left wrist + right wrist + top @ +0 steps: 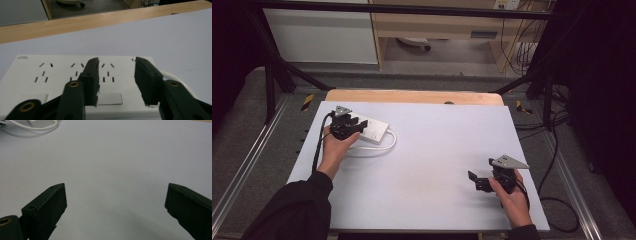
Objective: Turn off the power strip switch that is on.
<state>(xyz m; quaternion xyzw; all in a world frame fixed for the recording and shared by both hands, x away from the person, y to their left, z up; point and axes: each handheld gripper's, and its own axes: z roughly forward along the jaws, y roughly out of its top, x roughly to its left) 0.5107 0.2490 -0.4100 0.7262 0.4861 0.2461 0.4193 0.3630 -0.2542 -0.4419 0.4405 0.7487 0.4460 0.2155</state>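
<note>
A white power strip lies flat at the back left of the pale table sheet. Its white cable loops out to the right of it. My left gripper hovers over the strip's near end, open. In the left gripper view the strip shows several sockets and rocker switches, and the left gripper straddles one switch with its pads apart and nothing pressed between them. At the front right my right gripper rests low over bare sheet, pointing left. Close up, the right gripper stands wide open, empty.
A wooden table edge runs along the back of the sheet. Black frame bars and floor cables surround the table. A cabinet and a wheeled base stand beyond the table. The strip's cable lies far off in the right gripper view.
</note>
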